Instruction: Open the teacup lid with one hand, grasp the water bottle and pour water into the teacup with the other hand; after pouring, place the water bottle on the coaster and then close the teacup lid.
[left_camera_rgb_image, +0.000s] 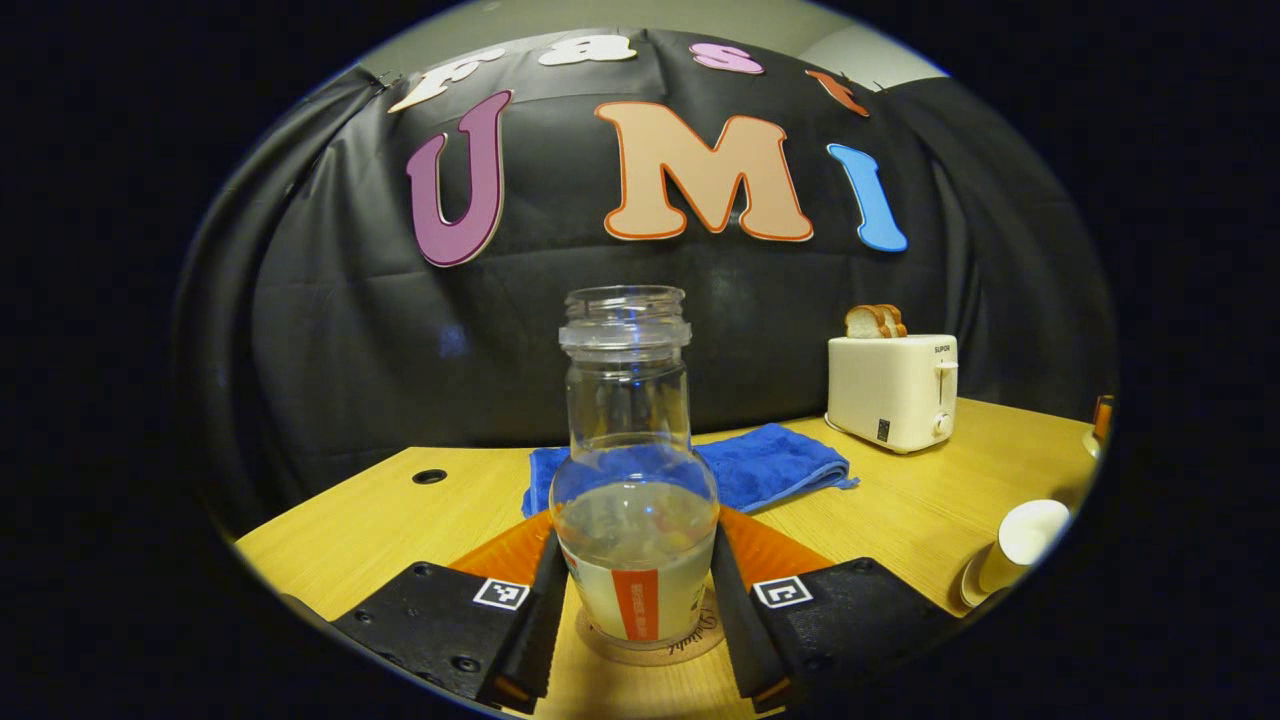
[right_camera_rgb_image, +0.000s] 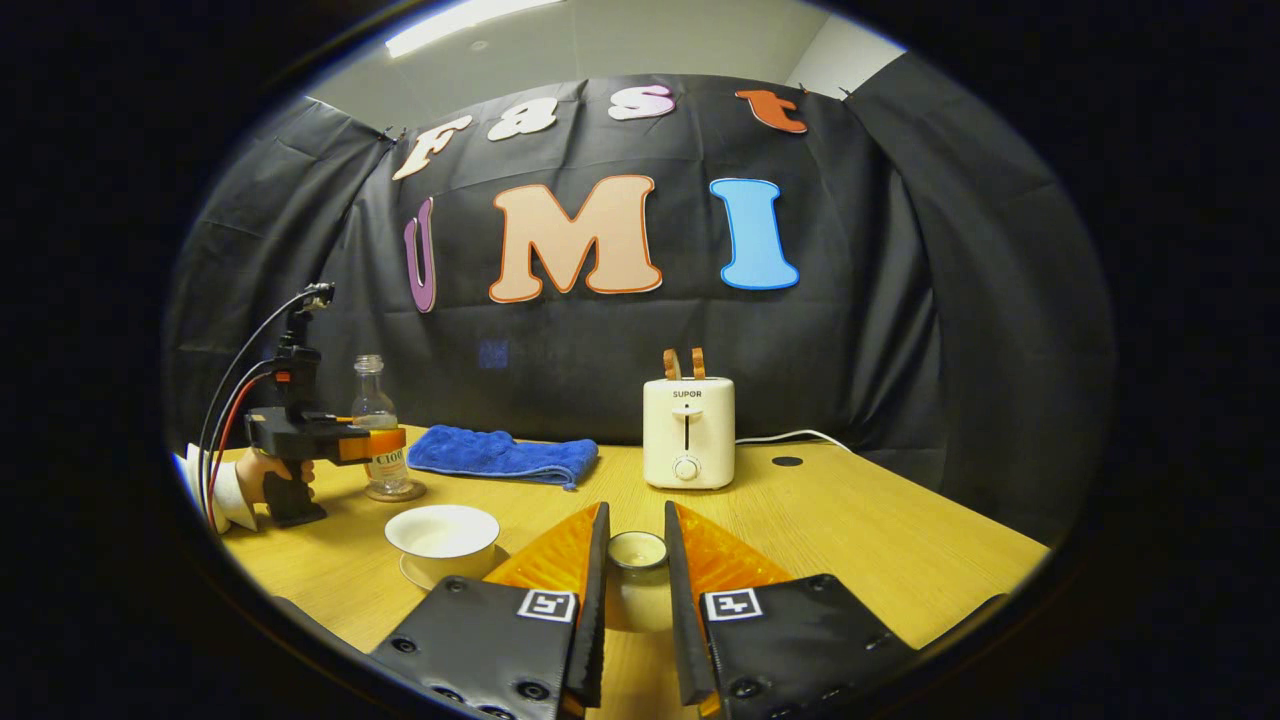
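Note:
A clear glass water bottle (left_camera_rgb_image: 635, 500), uncapped and partly filled, stands upright on a round coaster (left_camera_rgb_image: 655, 648). My left gripper (left_camera_rgb_image: 635, 600) is shut on its lower body, one finger against each side. In the right gripper view that bottle (right_camera_rgb_image: 377, 430) and the left gripper (right_camera_rgb_image: 370, 445) sit at the far left, with a hand on the gripper's handle. The white teacup (right_camera_rgb_image: 443, 530) stands lidless on its saucer, left of my right gripper (right_camera_rgb_image: 635, 590). That gripper is shut on the white teacup lid (right_camera_rgb_image: 637, 552), held above the table. In the left gripper view the teacup (left_camera_rgb_image: 1022, 545) is at the right edge.
A blue folded towel (left_camera_rgb_image: 760, 465) lies behind the bottle. A white toaster (left_camera_rgb_image: 893, 390) with bread slices stands at the back; in the right gripper view the toaster (right_camera_rgb_image: 688, 432) is straight ahead. The wooden table (right_camera_rgb_image: 880, 540) has cable holes (left_camera_rgb_image: 429, 476).

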